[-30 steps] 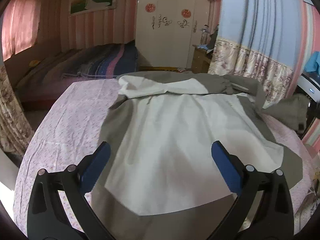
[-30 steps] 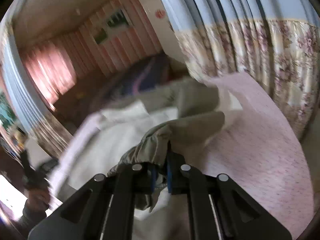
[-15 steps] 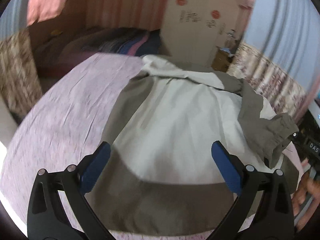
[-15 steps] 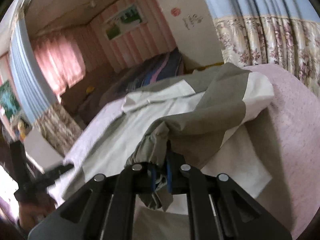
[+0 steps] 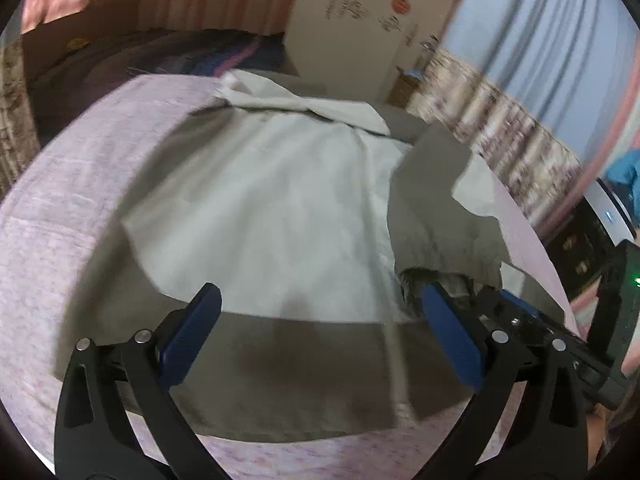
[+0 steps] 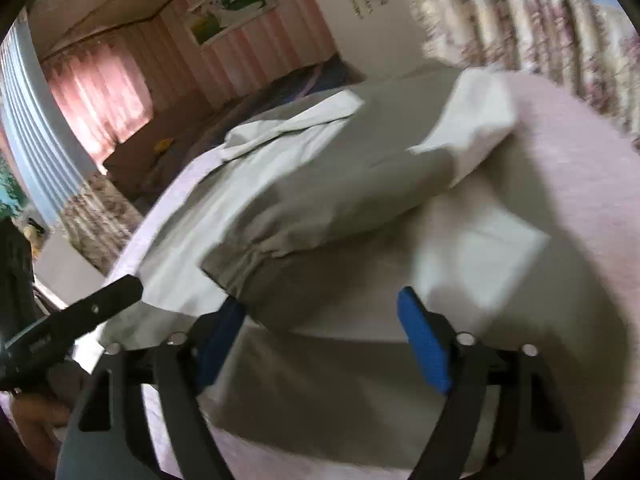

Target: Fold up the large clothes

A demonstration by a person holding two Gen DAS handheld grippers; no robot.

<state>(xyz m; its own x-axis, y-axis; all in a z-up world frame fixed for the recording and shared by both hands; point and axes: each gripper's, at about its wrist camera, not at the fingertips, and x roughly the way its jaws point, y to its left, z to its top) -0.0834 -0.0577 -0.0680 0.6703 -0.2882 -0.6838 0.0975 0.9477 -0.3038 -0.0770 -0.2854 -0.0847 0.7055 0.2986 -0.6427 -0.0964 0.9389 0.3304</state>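
Note:
A large olive and cream jacket [image 5: 280, 208] lies spread on a pink bed [image 5: 72, 208]. Its right sleeve [image 5: 436, 208] is folded across the body, the gathered cuff [image 6: 236, 256] resting near the hem. My left gripper [image 5: 320, 336] is open and empty, hovering over the jacket's olive hem. My right gripper [image 6: 320, 332] is open, just in front of the cuff and apart from it; it also shows in the left wrist view [image 5: 528, 320] at the right. The left gripper shows at the left edge of the right wrist view [image 6: 80, 312].
A second bed with a dark striped blanket [image 5: 192, 60] stands beyond. A cream wardrobe [image 5: 360, 20] is at the back, floral curtains [image 5: 520, 136] on the right. Dark equipment [image 5: 600, 248] stands at the bed's right side.
My right gripper carried the sleeve across the jacket, laid the cuff down and opened, letting it go. The left gripper stayed open and shifted its view a little rightward and lower.

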